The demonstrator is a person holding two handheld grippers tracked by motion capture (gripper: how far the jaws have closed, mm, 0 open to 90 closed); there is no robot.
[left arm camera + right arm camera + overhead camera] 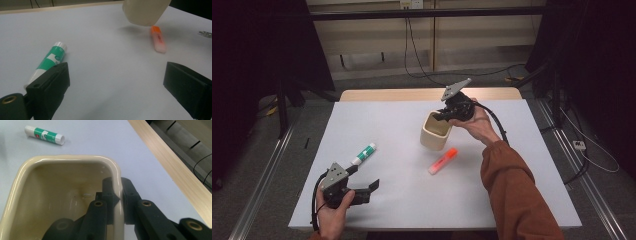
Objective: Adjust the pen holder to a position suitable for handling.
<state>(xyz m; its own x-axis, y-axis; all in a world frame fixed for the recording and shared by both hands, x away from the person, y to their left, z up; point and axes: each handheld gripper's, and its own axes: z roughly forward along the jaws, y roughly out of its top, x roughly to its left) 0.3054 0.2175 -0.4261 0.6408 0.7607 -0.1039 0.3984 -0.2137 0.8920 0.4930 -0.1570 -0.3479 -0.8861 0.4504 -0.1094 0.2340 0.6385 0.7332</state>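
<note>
Right gripper (pixel 447 116) clamps the rim of the cream cup (pixel 435 131) right of centre in the high view.

One jaw sits inside the cup wall, one outside, the cup tilted above the white table (pixel 402 200). Left gripper (pixel 362 184), lower left, gapes empty near the green glue stick (pixel 363 153); an orange highlighter (pixel 442 161) lies below the cup.

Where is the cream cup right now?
In the high view the cream cup sits right of centre on the white table, just behind the orange highlighter; the right hand-held gripper is clamped on its rim.
</note>
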